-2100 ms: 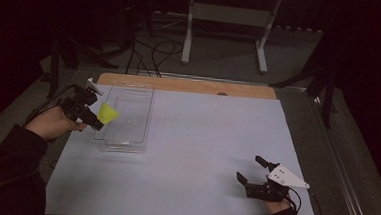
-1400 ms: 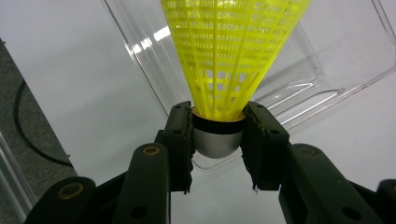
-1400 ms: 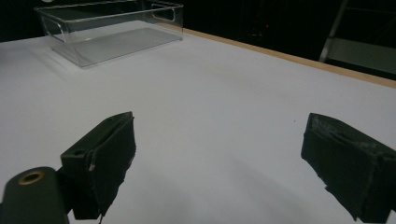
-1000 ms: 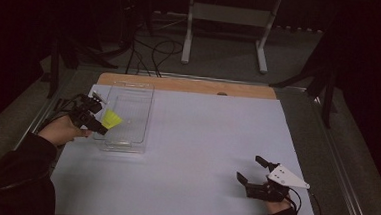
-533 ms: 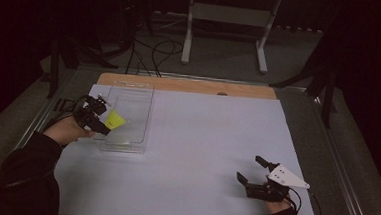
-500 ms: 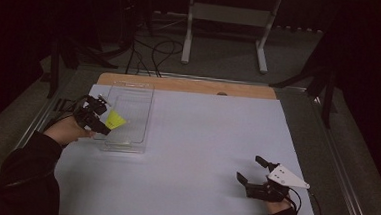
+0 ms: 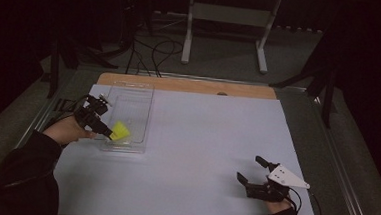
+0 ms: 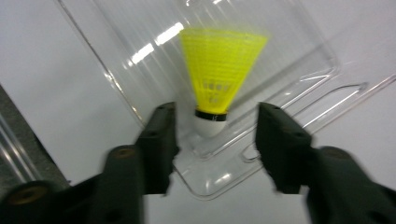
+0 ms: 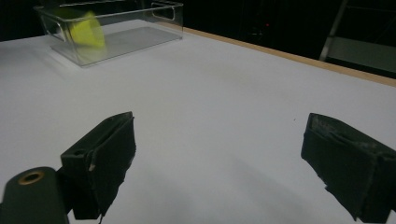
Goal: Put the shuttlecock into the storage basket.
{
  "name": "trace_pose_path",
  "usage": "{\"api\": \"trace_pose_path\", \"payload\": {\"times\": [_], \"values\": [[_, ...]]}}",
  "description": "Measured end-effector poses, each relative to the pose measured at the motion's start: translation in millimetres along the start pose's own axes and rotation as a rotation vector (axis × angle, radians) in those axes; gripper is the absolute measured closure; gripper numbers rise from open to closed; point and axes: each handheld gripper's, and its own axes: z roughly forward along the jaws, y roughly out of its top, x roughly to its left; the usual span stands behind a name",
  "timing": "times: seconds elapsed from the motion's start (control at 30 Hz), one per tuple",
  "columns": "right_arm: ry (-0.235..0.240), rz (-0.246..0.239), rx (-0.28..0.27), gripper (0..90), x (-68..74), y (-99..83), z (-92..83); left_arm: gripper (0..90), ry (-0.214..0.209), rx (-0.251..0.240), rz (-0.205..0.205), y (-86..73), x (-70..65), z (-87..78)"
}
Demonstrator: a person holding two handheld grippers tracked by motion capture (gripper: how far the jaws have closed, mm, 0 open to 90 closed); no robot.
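Observation:
A yellow shuttlecock [image 7: 121, 132] with a white cork lies in the near end of a clear plastic tray [image 7: 138, 100] at the table's left. In the left gripper view the shuttlecock [image 8: 219, 60] points its cork toward my left gripper [image 8: 215, 110], whose jaws stand apart on either side of the cork without touching it. In the high view the left gripper [image 7: 102, 127] sits at the tray's left wall. My right gripper [image 7: 249, 168] rests open on the white table near the front right, nothing between its jaws [image 9: 219, 140]. It sees the tray [image 9: 116, 42] and shuttlecock [image 9: 86, 30] far off.
The white table sheet [image 7: 201, 138] spreads wide between the two grippers. A wooden strip [image 7: 190, 85] runs along the far edge. Beyond it stand a metal stand [image 7: 224, 19] and cables on the floor.
The left gripper has carried the shuttlecock down and toward the near end of the tray, and its jaws now stand apart from the cork. The right gripper has not moved.

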Motion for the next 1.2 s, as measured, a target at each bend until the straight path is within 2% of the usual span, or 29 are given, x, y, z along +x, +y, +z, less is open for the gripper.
{"api": "trace_pose_path", "payload": {"times": [0.07,0.1,0.2,0.23,0.37,0.43,0.63,0.8,0.9,1.03,1.1,1.2], "values": [[0.000,0.001,0.000,9.9,0.0,0.0,0.0,41.8,-0.010,-0.009,0.003,0.6,-1.4,-1.2],[-0.001,0.001,0.000,9.9,0.0,0.0,0.0,38.0,-0.002,-0.011,0.010,1.0,-1.9,-1.8],[-0.001,0.002,-0.001,9.9,0.0,0.0,-0.1,34.5,-0.006,-0.018,0.001,2.4,-3.8,-4.1],[0.000,0.002,0.000,9.9,0.3,0.0,-0.3,27.7,-0.009,-0.019,0.002,2.6,-3.9,-4.8],[0.000,0.004,-0.001,9.9,0.3,0.2,-0.7,17.2,-0.014,-0.022,-0.006,2.7,-4.3,-6.2],[0.000,0.003,-0.001,9.9,0.2,0.3,-0.5,14.7,-0.017,-0.029,-0.004,1.9,-3.8,-8.3],[-0.003,0.000,-0.001,9.9,0.1,0.4,-0.8,3.1,-0.059,-0.066,-0.007,-0.6,-2.5,-13.4],[-0.003,0.000,-0.002,9.9,0.3,0.6,-0.7,0.0,-0.092,-0.103,-0.027,-3.3,-1.4,-16.1],[-0.003,0.000,-0.002,9.9,0.2,0.5,-0.7,0.0,-0.101,-0.113,-0.010,-4.1,-3.7,-16.6],[-0.003,-0.001,-0.001,9.9,0.1,0.4,-0.7,0.0,-0.103,-0.142,-0.017,-3.8,-6.3,-18.9],[-0.003,0.001,-0.001,9.9,0.1,0.4,-0.6,0.0,-0.122,-0.168,-0.017,-4.3,-7.9,-21.0],[-0.005,0.001,-0.003,9.9,0.0,0.5,-0.9,0.0,-0.119,-0.191,-0.013,-5.8,-11.1,-23.6]]}}
